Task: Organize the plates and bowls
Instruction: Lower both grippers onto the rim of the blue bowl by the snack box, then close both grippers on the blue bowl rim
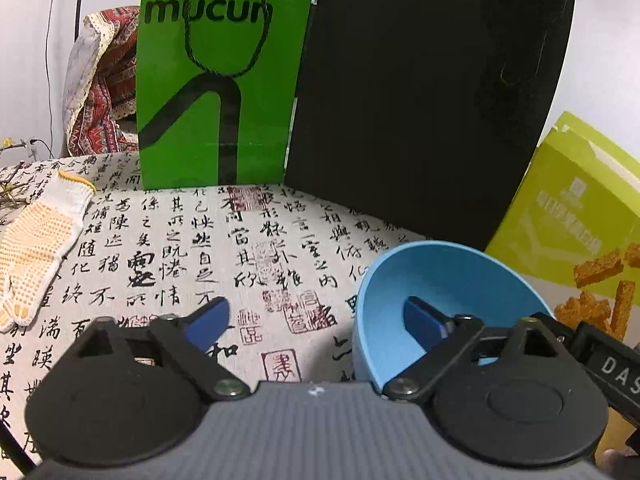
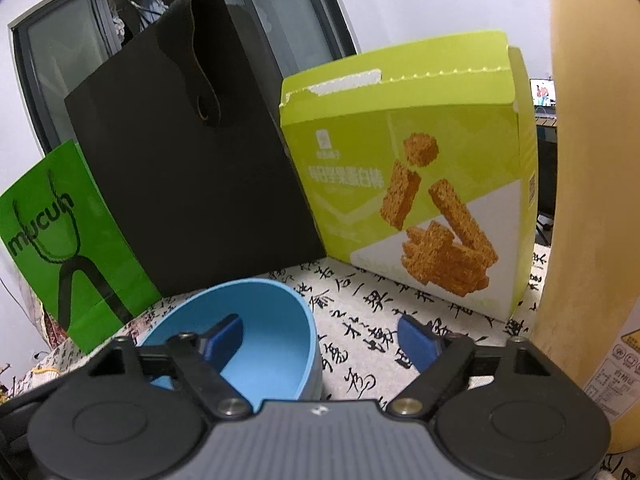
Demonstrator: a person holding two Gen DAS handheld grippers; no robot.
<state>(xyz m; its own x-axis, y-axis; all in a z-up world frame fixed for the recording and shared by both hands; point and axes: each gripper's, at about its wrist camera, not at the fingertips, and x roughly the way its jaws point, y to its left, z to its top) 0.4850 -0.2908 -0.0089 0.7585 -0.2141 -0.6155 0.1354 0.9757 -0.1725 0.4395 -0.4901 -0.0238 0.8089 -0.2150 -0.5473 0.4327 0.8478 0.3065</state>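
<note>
Blue bowl (image 1: pixel 440 280) sits on the calligraphy cloth (image 1: pixel 180 240), before the black bag (image 1: pixel 420 100) — between my two tongs. Left gripper (image 1: pixel 316 320) and right gripper (image 2: pixel 320 338) each straddle a wall, one finger inside, pads not pressing — nothing held. Step: taking hold. Next, I judge: pinch one wall, lift.

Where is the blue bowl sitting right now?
The blue bowl stands on the calligraphy tablecloth, just in front of the black bag and left of the yellow-green snack box. It shows low right in the left wrist view, low left in the right.
</note>
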